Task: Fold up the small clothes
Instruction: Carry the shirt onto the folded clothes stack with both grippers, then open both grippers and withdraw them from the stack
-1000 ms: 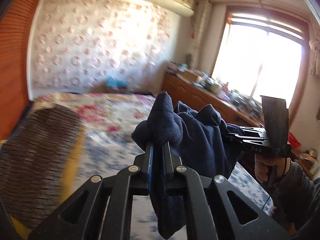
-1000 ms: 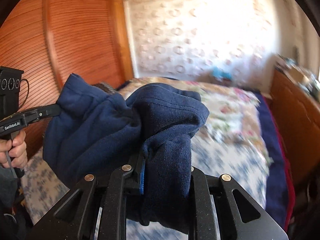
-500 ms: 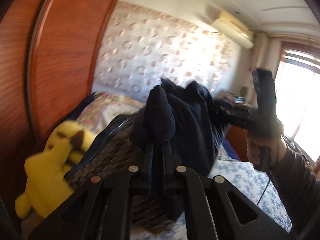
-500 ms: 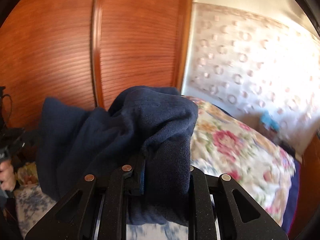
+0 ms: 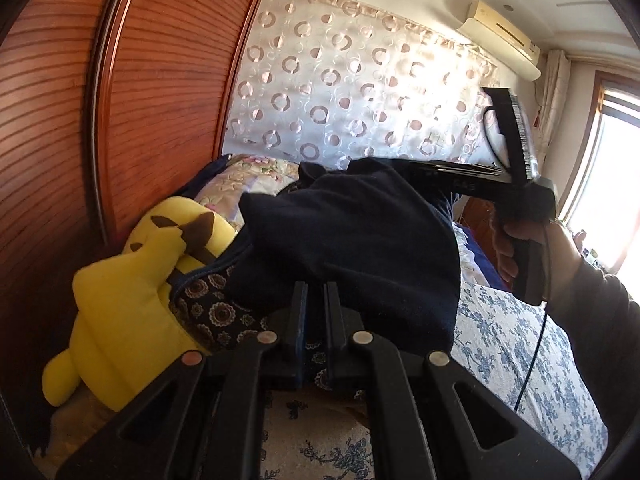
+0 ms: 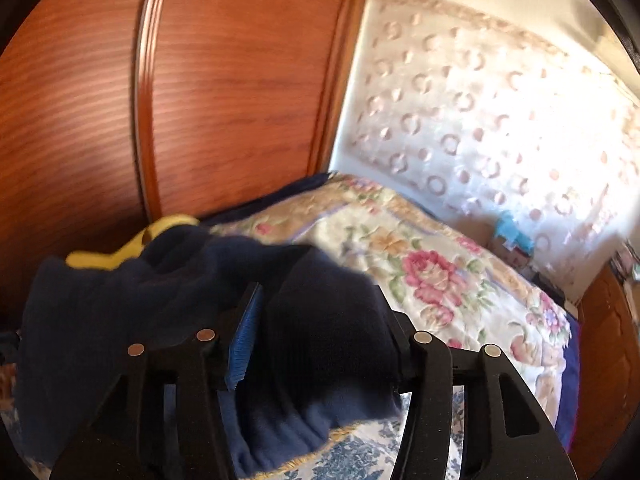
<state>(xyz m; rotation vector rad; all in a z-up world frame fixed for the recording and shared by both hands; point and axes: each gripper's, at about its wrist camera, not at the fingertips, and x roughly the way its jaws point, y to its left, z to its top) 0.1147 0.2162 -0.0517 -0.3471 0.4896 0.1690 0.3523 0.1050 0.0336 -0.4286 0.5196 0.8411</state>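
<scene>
A dark navy fleece garment [image 5: 352, 240] hangs bunched between both grippers, low over a patterned pillow. My left gripper [image 5: 314, 296] is shut on one edge of it. In the right wrist view the same garment [image 6: 328, 336] lies between the fingers of my right gripper [image 6: 320, 320], whose jaws stand wide apart with the blue pad [image 6: 244, 336] showing. The right gripper also shows in the left wrist view [image 5: 400, 168], held by a hand, reaching into the far side of the cloth.
A yellow plush toy [image 5: 132, 296] lies against the wooden headboard [image 5: 56, 140]. A dark patterned pillow [image 5: 216, 312] sits under the garment. A floral quilt [image 6: 432, 264] covers the far bed, a blue-flowered sheet [image 5: 512, 344] the near part. A wooden cabinet [image 6: 608, 360] stands at right.
Both grippers swung left toward the headboard and lowered the garment over the pillow by the plush toy. The right gripper's jaws have opened wide; the left stays shut on the cloth.
</scene>
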